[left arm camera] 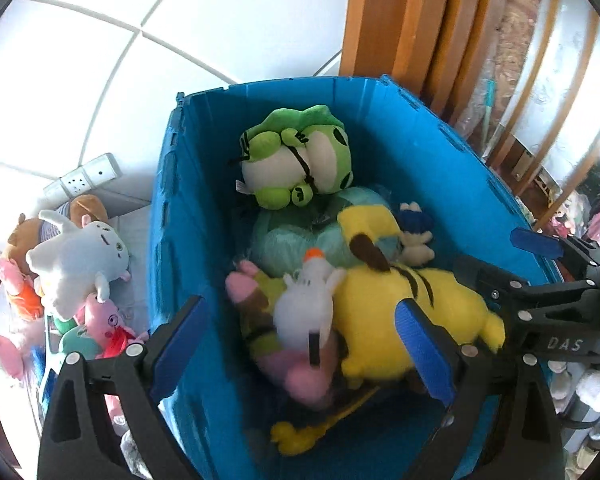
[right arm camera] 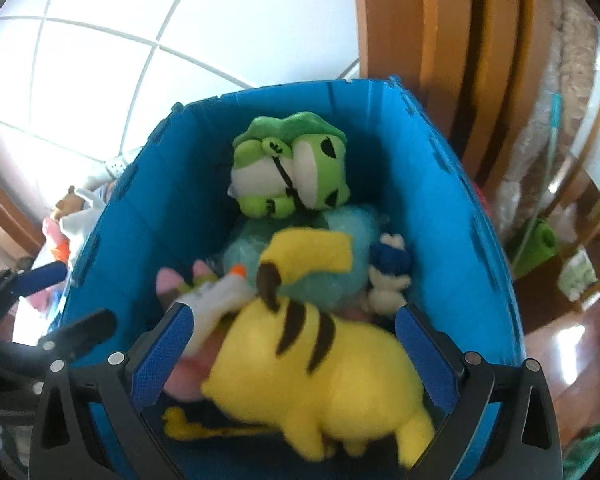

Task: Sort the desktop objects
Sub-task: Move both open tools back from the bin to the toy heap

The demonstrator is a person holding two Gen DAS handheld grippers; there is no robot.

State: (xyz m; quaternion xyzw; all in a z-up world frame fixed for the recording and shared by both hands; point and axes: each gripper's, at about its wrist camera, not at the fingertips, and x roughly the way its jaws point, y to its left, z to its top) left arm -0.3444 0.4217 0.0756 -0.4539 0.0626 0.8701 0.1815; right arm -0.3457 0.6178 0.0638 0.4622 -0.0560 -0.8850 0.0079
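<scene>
A blue plastic bin (left arm camera: 172,240) (right arm camera: 132,216) holds several plush toys: a green frog (left arm camera: 296,156) (right arm camera: 288,172), a yellow Pikachu (left arm camera: 400,312) (right arm camera: 320,376), a white bird (left arm camera: 308,312), a pink toy (left arm camera: 304,376) and a small blue-and-white one (right arm camera: 388,276). My left gripper (left arm camera: 300,356) is open over the bin, empty. My right gripper (right arm camera: 296,360) is open above the Pikachu, which lies blurred between its fingers, not gripped. The right gripper also shows in the left wrist view (left arm camera: 536,264).
More plush toys lie in a pile left of the bin, among them a white one (left arm camera: 76,264) and a pink pig (left arm camera: 104,320). A white power strip (left arm camera: 84,178) lies behind them. Wooden furniture (left arm camera: 400,20) stands behind the bin. White tiled floor surrounds it.
</scene>
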